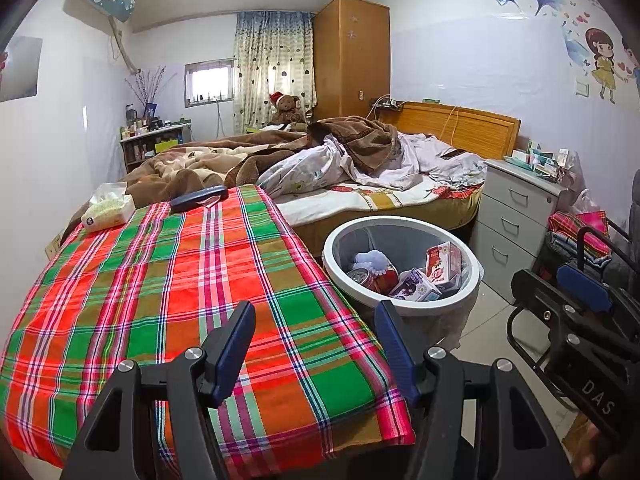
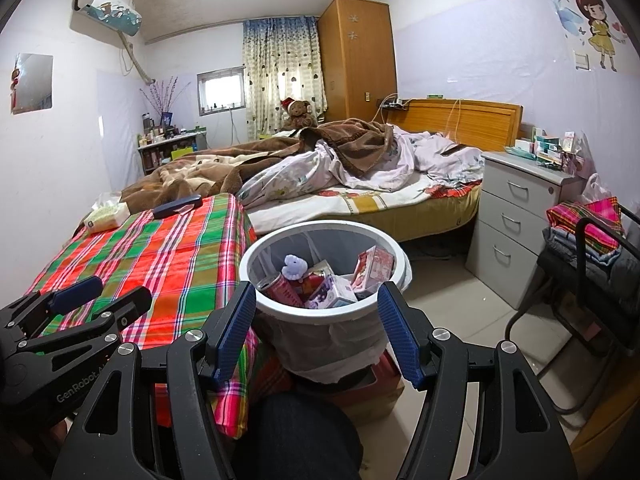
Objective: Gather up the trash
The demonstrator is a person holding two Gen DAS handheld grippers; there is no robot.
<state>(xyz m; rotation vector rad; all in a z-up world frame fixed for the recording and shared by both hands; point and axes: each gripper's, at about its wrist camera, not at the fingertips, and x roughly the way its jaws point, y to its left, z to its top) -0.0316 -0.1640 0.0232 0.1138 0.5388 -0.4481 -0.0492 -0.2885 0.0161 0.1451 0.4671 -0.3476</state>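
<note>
My left fingers [image 1: 316, 346] and right fingers [image 2: 318, 330] gape empty beside the full trash bin [image 2: 256, 252]; a careless nudge could topple it.

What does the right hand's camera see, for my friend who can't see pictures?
A white trash bin with a plastic liner stands beside a table under a plaid cloth; inside are a red can, small cartons and a fluffy toy. The right gripper is open and empty in front of it. An unmade bed lies behind.
</note>
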